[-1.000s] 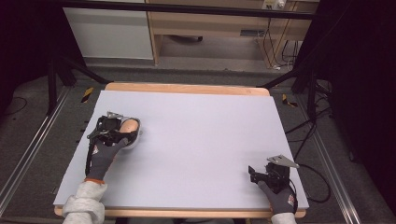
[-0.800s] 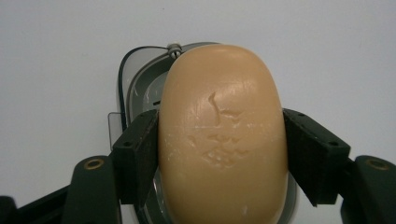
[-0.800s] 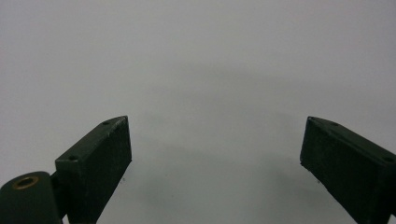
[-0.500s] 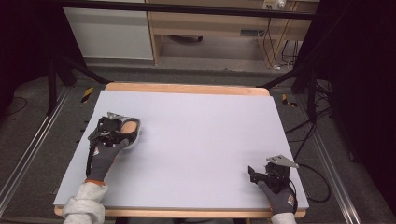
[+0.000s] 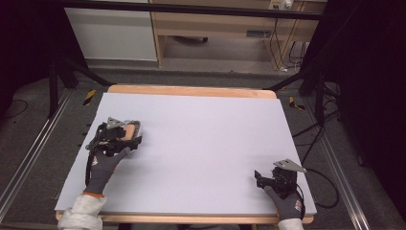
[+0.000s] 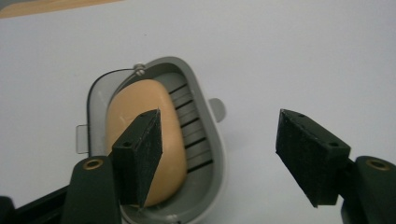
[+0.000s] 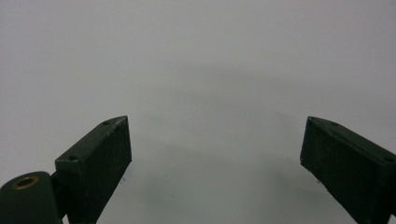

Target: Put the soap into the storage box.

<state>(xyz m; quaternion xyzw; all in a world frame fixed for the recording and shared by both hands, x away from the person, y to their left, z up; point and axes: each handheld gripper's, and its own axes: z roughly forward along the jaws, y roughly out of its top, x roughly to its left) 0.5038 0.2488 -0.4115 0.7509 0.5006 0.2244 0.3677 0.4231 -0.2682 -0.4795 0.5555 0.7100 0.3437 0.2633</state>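
One tan soap bar (image 6: pixel 140 140) in one grey dish (image 6: pixel 205 140), under left gripper (image 6: pixel 219 149), jaws spread. Right gripper (image 7: pixel 215 154) spread over bare table (image 5: pixel 215 139).

The high view looks forward and down from the person's side, far enough back to take in the whole pale surface (image 5: pixel 206 143), the floor around it and the shelving beyond. The left gripper view sits close above the surface's left part, facing along its own fingers (image 6: pixel 140 154) at a grey soap dish (image 6: pixel 205 154), which the high view also shows. The right gripper view hangs just as near, facing bare surface between its fingers (image 7: pixel 95 161).
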